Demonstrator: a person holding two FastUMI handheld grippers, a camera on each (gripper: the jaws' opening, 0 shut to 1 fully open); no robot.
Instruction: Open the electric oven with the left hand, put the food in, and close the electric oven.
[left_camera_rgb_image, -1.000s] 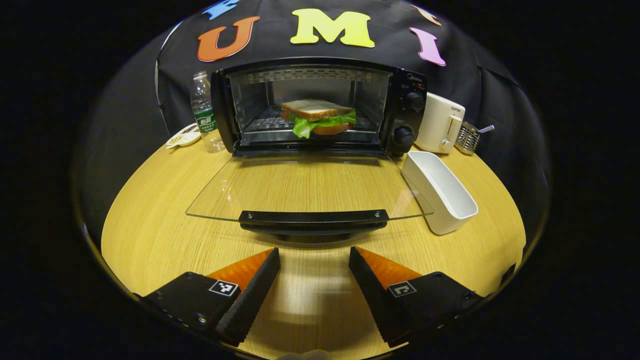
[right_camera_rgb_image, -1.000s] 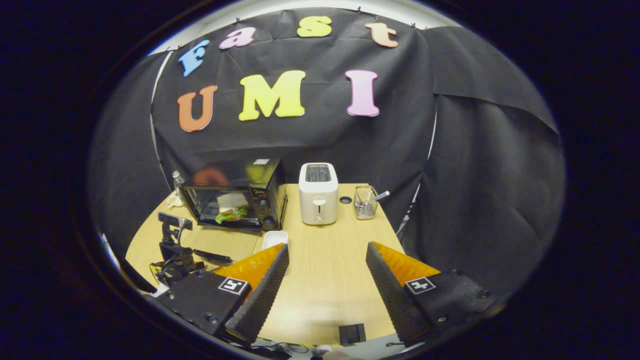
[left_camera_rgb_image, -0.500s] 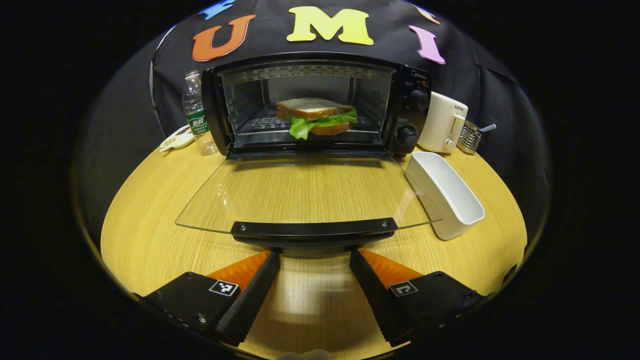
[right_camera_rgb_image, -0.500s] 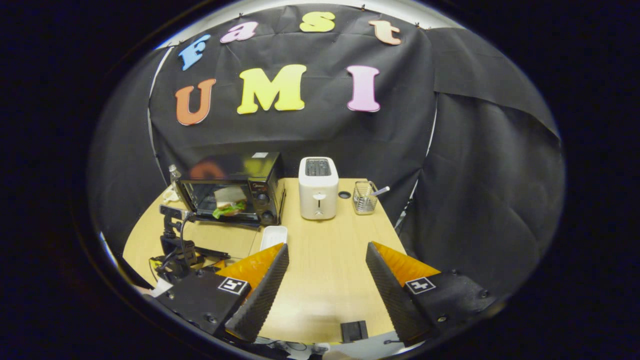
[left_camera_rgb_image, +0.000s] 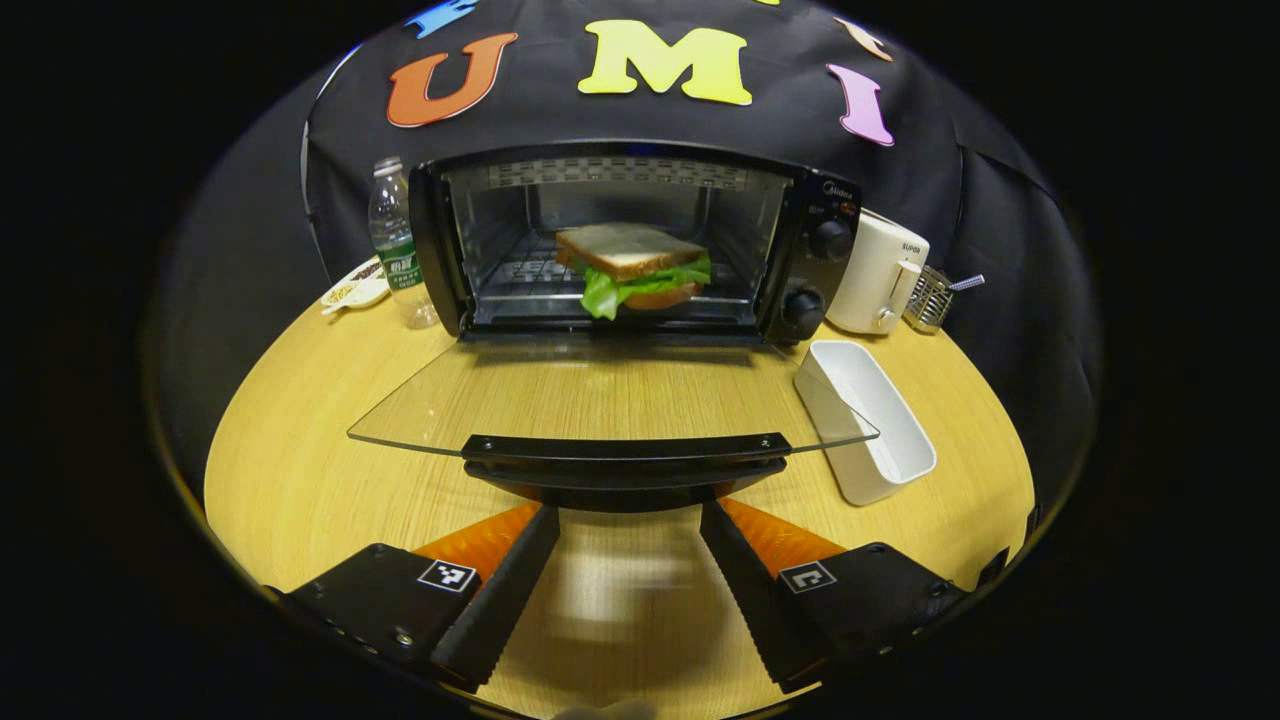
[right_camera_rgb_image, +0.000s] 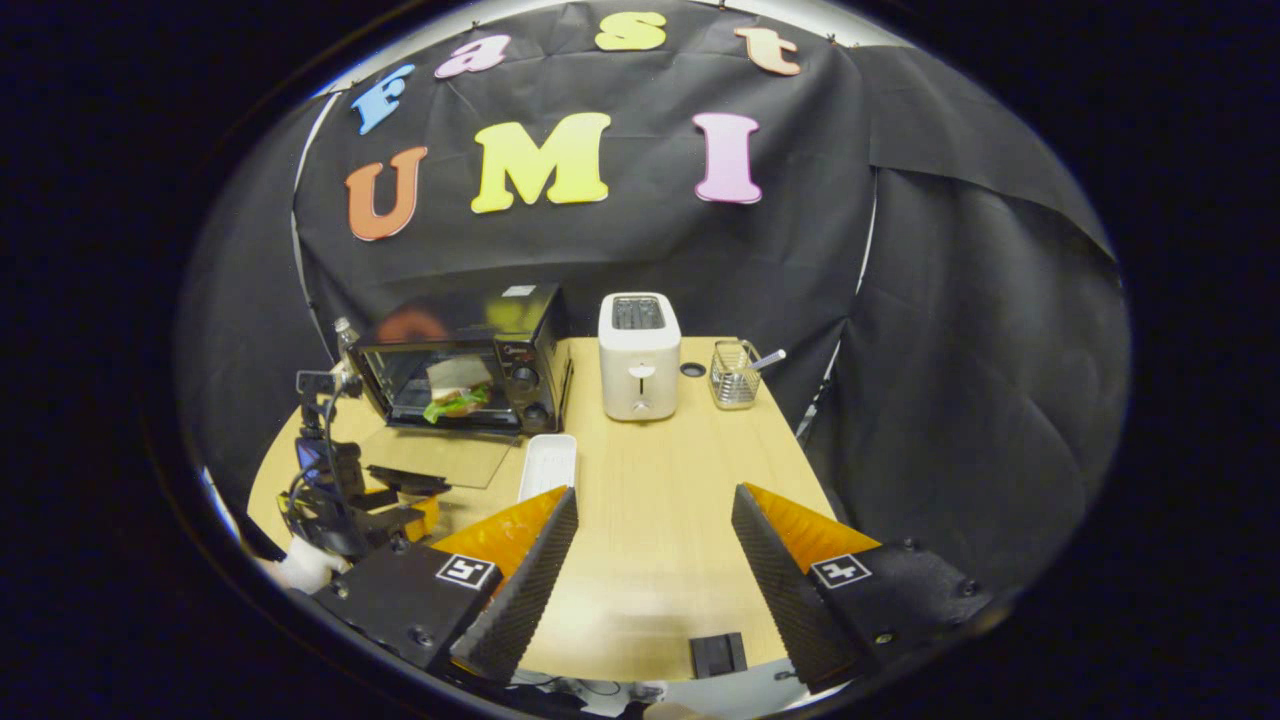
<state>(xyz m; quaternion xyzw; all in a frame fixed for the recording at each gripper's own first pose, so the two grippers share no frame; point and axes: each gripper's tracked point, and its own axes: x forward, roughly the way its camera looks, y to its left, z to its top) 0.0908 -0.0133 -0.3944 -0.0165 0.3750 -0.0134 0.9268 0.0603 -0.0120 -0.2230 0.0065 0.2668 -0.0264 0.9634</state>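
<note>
Sandwich (left_camera_rgb_image: 632, 265) inside open toaster oven (left_camera_rgb_image: 640, 240); glass door (left_camera_rgb_image: 610, 395) down. Left gripper (left_camera_rgb_image: 628, 515) fingers apart beneath door handle (left_camera_rgb_image: 625, 448). Right gripper (right_camera_rgb_image: 652, 505) fingers apart above bench (right_camera_rgb_image: 660, 520).

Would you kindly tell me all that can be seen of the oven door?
The oven door is a clear glass pane hinged at the oven's lower front edge and swung fully down, lying roughly level above the wooden table, whose grain shows through it. A black bar handle with a screw at each end runs along its free edge. The left tool sits open just under the handle; contact cannot be told. The white tray lies beside its right corner.
</note>
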